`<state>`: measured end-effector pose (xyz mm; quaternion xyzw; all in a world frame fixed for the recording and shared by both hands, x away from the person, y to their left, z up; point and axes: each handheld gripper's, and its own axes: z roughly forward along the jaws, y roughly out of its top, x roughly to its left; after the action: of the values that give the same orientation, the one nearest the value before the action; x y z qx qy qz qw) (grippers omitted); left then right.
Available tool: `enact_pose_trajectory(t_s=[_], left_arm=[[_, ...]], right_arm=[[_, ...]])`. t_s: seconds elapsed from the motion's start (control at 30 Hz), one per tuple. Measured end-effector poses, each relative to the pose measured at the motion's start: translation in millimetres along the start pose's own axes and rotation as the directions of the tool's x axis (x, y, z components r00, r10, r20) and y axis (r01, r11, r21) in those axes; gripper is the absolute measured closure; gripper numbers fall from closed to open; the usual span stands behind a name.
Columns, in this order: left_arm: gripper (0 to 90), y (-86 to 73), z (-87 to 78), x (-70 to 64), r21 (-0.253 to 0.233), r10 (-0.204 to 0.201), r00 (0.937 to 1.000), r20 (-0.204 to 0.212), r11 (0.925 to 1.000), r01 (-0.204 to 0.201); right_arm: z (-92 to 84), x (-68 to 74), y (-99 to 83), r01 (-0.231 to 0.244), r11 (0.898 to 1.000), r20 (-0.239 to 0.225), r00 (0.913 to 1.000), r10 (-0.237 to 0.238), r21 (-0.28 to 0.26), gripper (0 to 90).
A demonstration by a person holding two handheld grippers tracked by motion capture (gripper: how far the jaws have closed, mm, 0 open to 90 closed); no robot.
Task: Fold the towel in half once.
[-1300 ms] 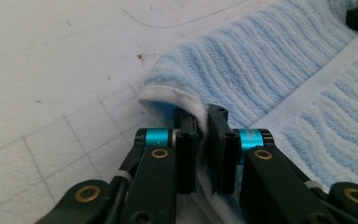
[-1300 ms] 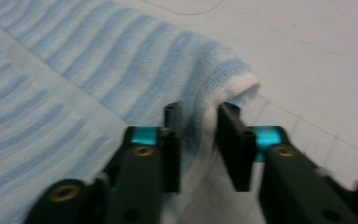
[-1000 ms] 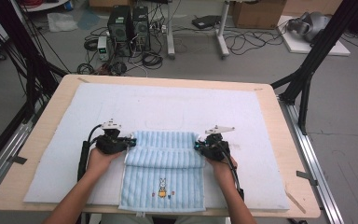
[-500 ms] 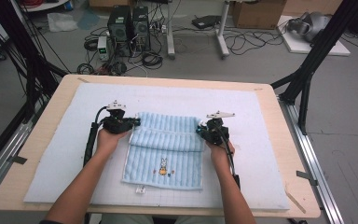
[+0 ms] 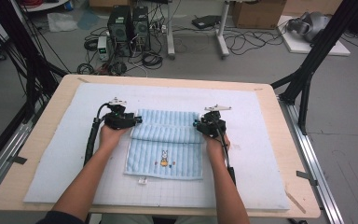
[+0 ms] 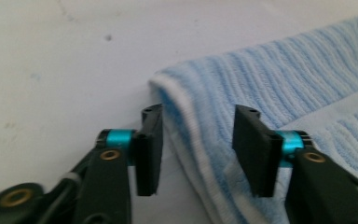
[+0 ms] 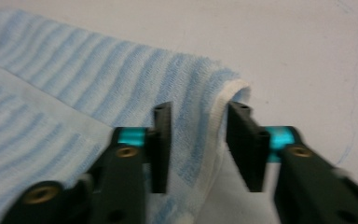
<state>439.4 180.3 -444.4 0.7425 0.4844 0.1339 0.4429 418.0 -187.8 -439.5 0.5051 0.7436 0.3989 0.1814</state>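
Observation:
A light-blue striped towel with a small rabbit picture lies on the white mat, a folded band across its far part. My left gripper sits at the towel's far left corner and my right gripper at its far right corner. Both have just been opening. In the left gripper view the towel's white hem runs between the jaws of the gripper, and the pads stand off it. In the right gripper view the towel's hemmed corner lies between the spread jaws of the gripper, untouched.
The mat covers most of a wooden table. Black frame posts stand at the table's far right and far left. Computer cases and cables lie on the floor beyond the far edge.
Both hands have moved away from the person with the towel's far edge, so the towel now lies farther up the mat. Both grippers, shut on the corners before, now stand open.

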Motion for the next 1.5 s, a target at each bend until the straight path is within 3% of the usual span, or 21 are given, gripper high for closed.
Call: enact_pose_trajectory(t_s=[0.1,0.17,0.27,0.37,0.43,0.53,0.67,0.77,0.87,0.97,1.0,1.23,1.4,1.5], left_arm=[[52.2,2.6,-11.8,6.5,-0.016,-0.028,0.9994,0.018,0.9995,0.028],[52.0,4.6,-17.6,6.7,-0.038,-0.026,0.999,0.037,0.9989,0.028],[52.1,7.5,-24.5,3.2,-0.072,0.003,0.9968,0.08,0.9974,0.003],[54.6,8.6,-25.8,-3.0,-0.088,0.065,0.9925,0.104,0.9946,-0.056],[59.4,8.0,-23.0,-5.9,-0.092,0.09,0.9888,0.119,0.9925,-0.08],[60.1,6.0,-15.1,-9.2,-0.075,0.122,0.9856,0.117,0.9907,-0.113],[59.2,1.1,-3.4,-13.5,-0.017,0.138,0.9851,0.102,0.9904,-0.137],[59.2,-3.0,3.6,-17.1,0.044,0.171,0.9817,0.084,0.9835,-0.175],[64.1,-4.2,4.7,-23.6,0.064,0.208,0.9756,0.07,0.9751,-0.212],[77.9,-4.5,1.7,-31.8,0.065,0.277,0.9595,0.049,0.9578,-0.28],[81.7,-5.2,0.3,-33.2,0.057,0.288,0.9566,0.042,0.9552,-0.29],[85.6,-9.3,-15.1,-27.2,-0.034,0.238,0.9676,0.085,0.9713,-0.236],[85.6,-7.3,-28.7,-28.4,-0.106,0.231,0.964,0.132,0.9702,-0.218],[85.7,-8.2,-32.1,-29.4,-0.113,0.22,0.9648,0.144,0.9721,-0.205]], right_arm=[[-8.2,-3.6,0.2,-0.024,0.999,-0.016,0.9996,0.024,-0.036,48.4],[-14.5,-5.5,0.1,-0.037,0.998,-0.033,0.9988,0.035,-0.058,47.6],[-23.5,-4.0,-2.6,-0.024,0.998,-0.064,0.9978,0.02,-0.064,45.7],[-32.3,-0.6,-5.6,0.021,0.999,-0.079,0.9966,-0.024,-0.03,43.0],[-38.5,0.2,-9.7,0.041,0.998,-0.092,0.9947,-0.045,-0.039,43.0],[-49.0,-1.0,-18.8,0.05,0.998,-0.114,0.992,-0.054,-0.041,42.1],[-60.4,-1.8,-29.2,0.055,0.998,-0.147,0.9873,-0.061,-0.044,41.1],[-65.4,-4.0,-36.5,0.055,0.997,-0.167,0.984,-0.062,-0.045,40.6],[-67.5,-7.6,-40.7,0.04,0.998,-0.172,0.9838,-0.048,-0.052,40.4],[-68.2,-10.9,-41.8,0.022,0.998,-0.171,0.9848,-0.031,-0.054,40.0],[-67.8,-11.7,-42.0,0.021,0.998,-0.171,0.9848,-0.03,-0.056,39.9],[-67.7,-10.0,-42.3,0.016,0.999,-0.166,0.9858,-0.024,-0.049,39.8],[-67.2,-10.5,-41.5,0.007,0.998,-0.148,0.9889,-0.017,-0.067,40.2],[-65.9,-12.1,-38.2,-0.026,0.996,-0.156,0.9876,0.012,-0.085,43.0]])
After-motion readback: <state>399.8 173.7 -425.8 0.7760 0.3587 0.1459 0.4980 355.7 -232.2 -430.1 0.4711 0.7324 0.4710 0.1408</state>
